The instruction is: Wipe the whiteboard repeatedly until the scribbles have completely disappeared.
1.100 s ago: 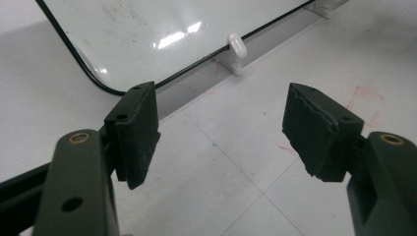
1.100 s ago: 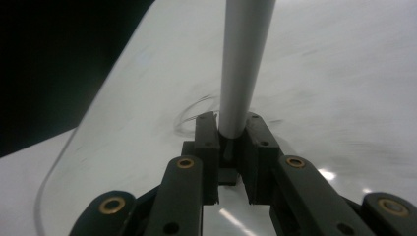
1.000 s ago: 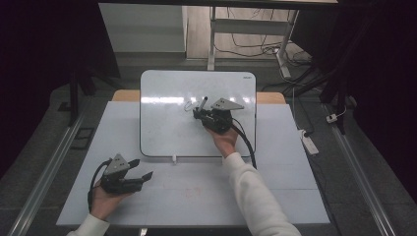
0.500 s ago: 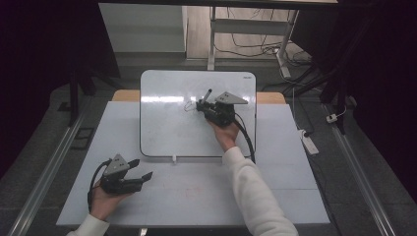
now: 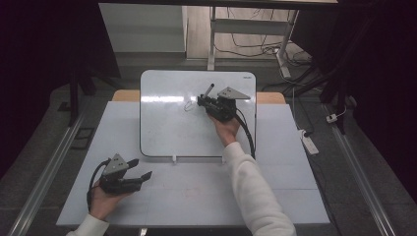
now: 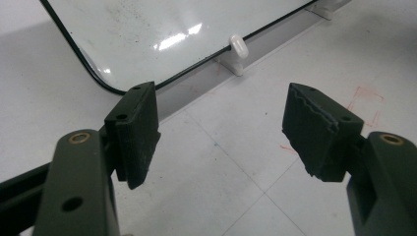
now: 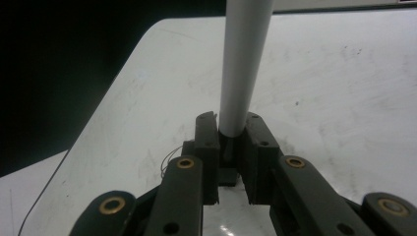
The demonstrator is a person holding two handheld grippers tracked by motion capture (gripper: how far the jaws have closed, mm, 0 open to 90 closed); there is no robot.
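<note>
presently the right gripper (image 5: 205, 100) clamped a marker (image 7: 243, 64) upright-tilted over the whiteboard (image 5: 167, 128), tip beside a faint stroke; left gripper (image 5: 140, 169) idle, jaws apart.

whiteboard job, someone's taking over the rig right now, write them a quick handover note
Right claw: shut on the marker, over the upper middle of the whiteboard.
Left claw: open and empty, near the table's front left corner, short of the whiteboard's near edge.
Done: a small looped mark is on the board beside the marker end.
Left: whatever more is to be drawn; most of the board is unmarked. The marker tip itself cannot be seen.
</note>
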